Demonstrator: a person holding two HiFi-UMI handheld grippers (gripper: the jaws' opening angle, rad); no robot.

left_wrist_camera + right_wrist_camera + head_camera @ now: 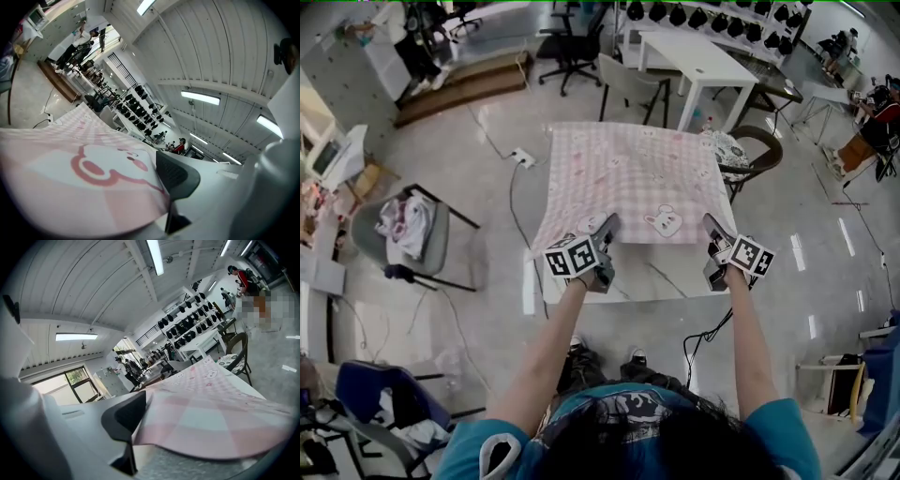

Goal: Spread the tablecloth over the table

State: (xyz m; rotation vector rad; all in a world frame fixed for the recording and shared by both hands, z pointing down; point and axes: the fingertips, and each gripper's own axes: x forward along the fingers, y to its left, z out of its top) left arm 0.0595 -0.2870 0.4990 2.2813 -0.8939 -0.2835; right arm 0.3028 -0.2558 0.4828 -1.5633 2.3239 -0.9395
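Observation:
A pink checked tablecloth (pixel 628 178) with cartoon animal prints lies over most of the square table (pixel 647 277); a bare strip of marbled tabletop shows along the near edge. My left gripper (pixel 606 229) is shut on the cloth's near left corner, my right gripper (pixel 712 229) on its near right corner. In the left gripper view the cloth (pixel 84 173) runs under the dark pad (pixel 177 174). The right gripper view shows the cloth's (pixel 211 413) edge tucked against the dark pad (pixel 124 420), with the tabletop just below it.
A chair with a patterned cushion (pixel 748 155) stands at the table's right side. Behind are a grey chair (pixel 628 80) and a white table (pixel 698 61). A chair piled with clothes (pixel 408 230) is at the left; a power strip (pixel 523 157) and cables lie on the floor.

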